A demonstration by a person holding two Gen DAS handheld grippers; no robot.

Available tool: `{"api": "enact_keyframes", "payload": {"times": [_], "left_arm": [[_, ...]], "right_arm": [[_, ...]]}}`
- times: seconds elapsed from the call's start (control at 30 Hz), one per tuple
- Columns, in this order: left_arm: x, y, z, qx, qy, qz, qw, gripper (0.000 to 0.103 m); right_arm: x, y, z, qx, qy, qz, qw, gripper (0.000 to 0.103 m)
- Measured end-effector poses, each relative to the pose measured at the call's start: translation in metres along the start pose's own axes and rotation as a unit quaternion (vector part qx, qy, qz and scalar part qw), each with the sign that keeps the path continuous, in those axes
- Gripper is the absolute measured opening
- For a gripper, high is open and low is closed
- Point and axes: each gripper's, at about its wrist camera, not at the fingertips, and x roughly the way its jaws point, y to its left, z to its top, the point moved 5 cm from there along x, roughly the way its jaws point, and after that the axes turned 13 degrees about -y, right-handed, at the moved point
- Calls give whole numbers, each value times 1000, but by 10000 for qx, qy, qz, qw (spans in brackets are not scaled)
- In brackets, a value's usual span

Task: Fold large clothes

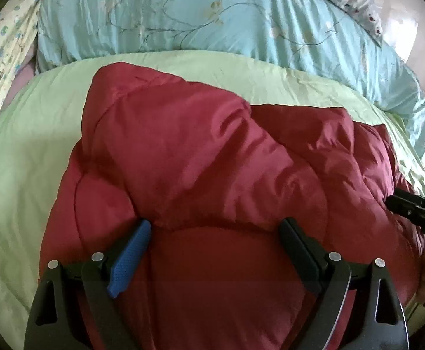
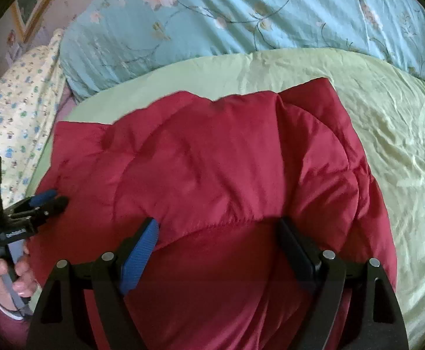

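1. The red jacket (image 1: 200, 175) is a puffy quilted one, lying bunched up on the bed's green sheet (image 1: 22, 151). One layer is flopped over another, with a stitched edge running across right at the fingertips in both views.
2. The left tool (image 1: 215, 227) sits low over the jacket with its jaws spread wide. The blue pad (image 1: 130, 259) is on one side and the black finger (image 1: 300, 250) on the other, and the fabric fills the gap between them, but nothing is pinched.
3. The right tool (image 2: 217, 227) is the same deal: wide open, red fabric between the fingers, tips at the folded edge, no grip on it.
4. From the right wrist view the left tool (image 2: 41, 201) shows at the jacket's left edge, held by the person's hand (image 2: 14, 277).
5. From the left wrist view the right tool (image 1: 411, 207) pokes in at the jacket's right edge.
6. Behind the jacket there's a teal floral duvet (image 2: 241, 20) piled along the far side of the bed, and a yellow printed cloth (image 2: 17, 102) off to the left.
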Motion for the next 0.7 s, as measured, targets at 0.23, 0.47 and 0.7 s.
{"api": "enact_keyframes", "payload": {"times": [0.23,0.47,0.7], "left_arm": [[34,7,12,-180,202,146,9995,92],[56,7,22,-174,332,222,9991,92],[65,6,21,-122,340,236,9991,92]], "right_arm": [[19,-8,8,108,133,-220,9996,85],[33,-26,7,377,140,-450,9982,84],[34,-32,6,504,113,-501,9974,84]]}}
